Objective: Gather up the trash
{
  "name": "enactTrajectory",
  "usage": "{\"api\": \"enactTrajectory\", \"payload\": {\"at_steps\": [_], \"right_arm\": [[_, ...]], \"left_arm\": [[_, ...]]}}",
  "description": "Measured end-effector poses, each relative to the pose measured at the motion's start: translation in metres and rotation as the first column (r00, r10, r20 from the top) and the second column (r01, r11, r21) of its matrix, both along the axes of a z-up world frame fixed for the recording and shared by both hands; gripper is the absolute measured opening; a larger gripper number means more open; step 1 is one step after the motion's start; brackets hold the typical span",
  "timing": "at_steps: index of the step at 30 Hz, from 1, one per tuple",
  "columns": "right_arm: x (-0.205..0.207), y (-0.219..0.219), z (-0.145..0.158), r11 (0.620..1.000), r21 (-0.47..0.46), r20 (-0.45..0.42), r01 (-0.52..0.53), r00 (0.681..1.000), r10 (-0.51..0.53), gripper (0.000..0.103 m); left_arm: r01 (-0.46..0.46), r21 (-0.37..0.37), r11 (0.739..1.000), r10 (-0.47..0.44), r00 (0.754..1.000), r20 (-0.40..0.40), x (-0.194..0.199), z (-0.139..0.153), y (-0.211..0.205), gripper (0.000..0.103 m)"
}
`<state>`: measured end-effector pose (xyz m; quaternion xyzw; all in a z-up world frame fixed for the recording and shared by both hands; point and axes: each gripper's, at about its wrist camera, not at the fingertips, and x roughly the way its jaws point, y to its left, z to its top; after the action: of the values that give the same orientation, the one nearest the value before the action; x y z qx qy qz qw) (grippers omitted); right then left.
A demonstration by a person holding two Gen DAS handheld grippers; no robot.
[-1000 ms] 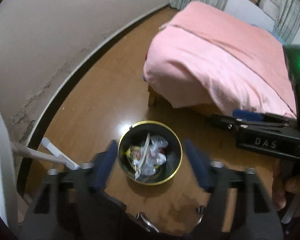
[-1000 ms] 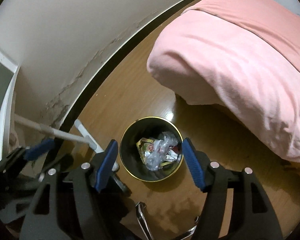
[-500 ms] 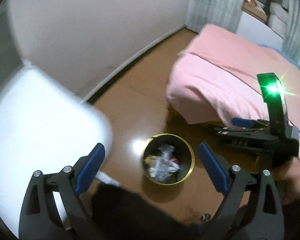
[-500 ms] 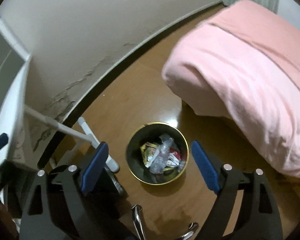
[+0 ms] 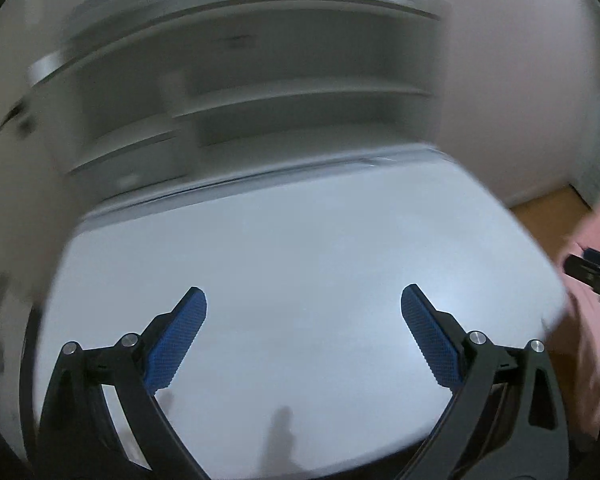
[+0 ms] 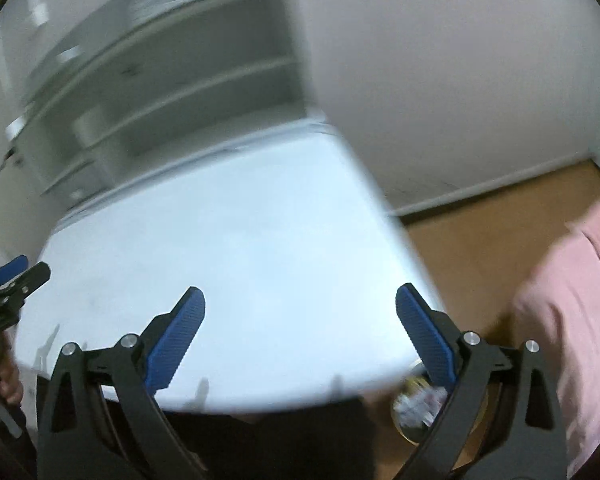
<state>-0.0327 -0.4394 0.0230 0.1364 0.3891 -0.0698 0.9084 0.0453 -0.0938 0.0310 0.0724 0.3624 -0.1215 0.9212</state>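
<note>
While both claws hang spread over the white table (image 6: 220,240), the trash bin (image 6: 416,412) peeks beneath the right claw (image 6: 300,316).

Dim, motion-blurred, edges fisheye-warped

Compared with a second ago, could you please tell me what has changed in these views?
Both cameras swung up from the floor to the white tabletop and shelves. The trash bin, centred before, now shows only at the bottom edge of the right view, behind a finger. Nothing was grasped or released. The left hand-held gripper and right hand-held gripper stay open and empty.
</note>
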Motion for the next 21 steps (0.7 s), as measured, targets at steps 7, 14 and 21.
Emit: {"api": "enactTrajectory", "payload": {"at_steps": [7, 14, 21], "right_arm": [[0.057, 0.078, 0.011, 0.980, -0.034, 0.001, -0.197, 0.980, 0.197, 0.093], [0.081, 0.101, 0.015, 0.974, -0.044, -0.005, -0.223, 0.975, 0.223, 0.093], [0.074, 0.107, 0.019, 0.971, -0.064, -0.003, -0.230, 0.973, 0.230, 0.093]], "left_arm": [[-0.249, -0.001, 0.968, 0.249, 0.968, 0.005, -0.002, 0.000, 0.110, 0.095], [-0.313, 0.012, 0.950, 0.313, 0.950, 0.003, -0.003, 0.005, 0.142, 0.095], [-0.318, 0.000, 0.948, 0.318, 0.948, 0.028, -0.010, 0.016, 0.144, 0.095]]}}
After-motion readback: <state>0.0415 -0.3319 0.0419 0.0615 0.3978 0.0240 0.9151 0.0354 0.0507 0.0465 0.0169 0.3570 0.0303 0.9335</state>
